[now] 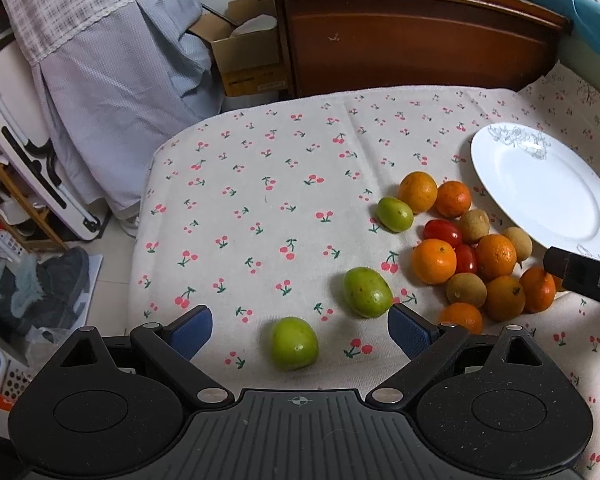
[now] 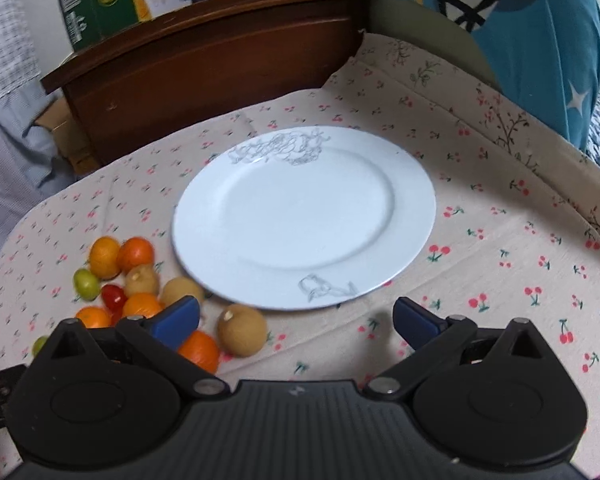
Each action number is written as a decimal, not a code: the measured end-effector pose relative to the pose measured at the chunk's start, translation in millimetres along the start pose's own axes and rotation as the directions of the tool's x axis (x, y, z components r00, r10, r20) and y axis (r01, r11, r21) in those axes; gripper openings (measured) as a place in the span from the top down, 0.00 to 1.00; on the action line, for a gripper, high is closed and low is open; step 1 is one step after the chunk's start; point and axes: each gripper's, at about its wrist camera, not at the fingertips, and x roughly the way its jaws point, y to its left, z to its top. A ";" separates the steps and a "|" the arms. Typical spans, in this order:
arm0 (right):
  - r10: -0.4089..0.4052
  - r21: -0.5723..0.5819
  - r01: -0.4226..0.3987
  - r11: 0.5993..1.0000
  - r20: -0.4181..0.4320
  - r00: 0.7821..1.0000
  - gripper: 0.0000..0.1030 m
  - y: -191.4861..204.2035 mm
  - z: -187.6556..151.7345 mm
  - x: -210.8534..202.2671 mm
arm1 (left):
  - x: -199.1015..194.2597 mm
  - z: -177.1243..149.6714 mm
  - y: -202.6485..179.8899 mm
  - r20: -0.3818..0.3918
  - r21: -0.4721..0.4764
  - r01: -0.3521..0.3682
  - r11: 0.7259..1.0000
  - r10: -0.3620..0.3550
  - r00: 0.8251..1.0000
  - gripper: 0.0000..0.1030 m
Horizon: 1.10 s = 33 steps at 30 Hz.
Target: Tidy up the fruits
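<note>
Fruit everywhere, and we hold none of it. Our left gripper [image 1: 300, 330] has its jaws spread wide and empty, with a green fruit [image 1: 294, 344] lying on the cloth [image 1: 260, 184] right between the blue pads [image 1: 192, 330]. A second green one [image 1: 367, 292] sits just beside the right-hand pad, a third [image 1: 395, 214] at the far edge of the pile. Our right gripper [image 2: 296, 322] is just as wide open and just as empty, hovering at the near rim of the plate [image 2: 412, 216], a brown fruit [image 2: 242, 330] just to its left.

The pile [image 1: 476, 256] lies beside the plate: oranges [image 1: 434, 261], small red tomatoes [image 1: 443, 231], brown fruits, all touching.

We judge these light and firm. They are round and smooth-skinned, so likely to roll or squirt out of a careless pinch. Best to close across the widest middle, gently. The tomatoes look softest, so least squeeze there. The cloth is soft and printed with cherries; the plate is glossy white ceramic, hard and slick, so fruit may roll on it.
</note>
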 end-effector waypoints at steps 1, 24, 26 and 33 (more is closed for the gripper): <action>-0.007 -0.019 0.007 1.000 -0.004 1.000 0.01 3.5 -0.6 -2.4 | -0.4 -0.1 -0.6 -0.001 -0.001 0.001 1.000 -0.001 1.000 0.07; -0.041 -0.233 0.033 0.972 -0.029 0.999 0.01 38.5 -17.6 -72.5 | -39.3 -10.2 -8.6 0.015 0.012 0.021 1.000 -0.021 1.000 0.07; -0.049 -0.218 0.037 0.975 -0.050 0.998 0.01 37.6 -18.8 -74.3 | -43.6 -13.4 -8.8 0.027 0.017 0.022 1.000 -0.022 0.999 0.07; -0.044 -0.170 0.030 0.985 -0.079 0.996 0.01 35.5 -20.6 -73.1 | -44.7 -19.1 -7.5 0.024 0.017 0.015 1.000 -0.015 1.000 0.07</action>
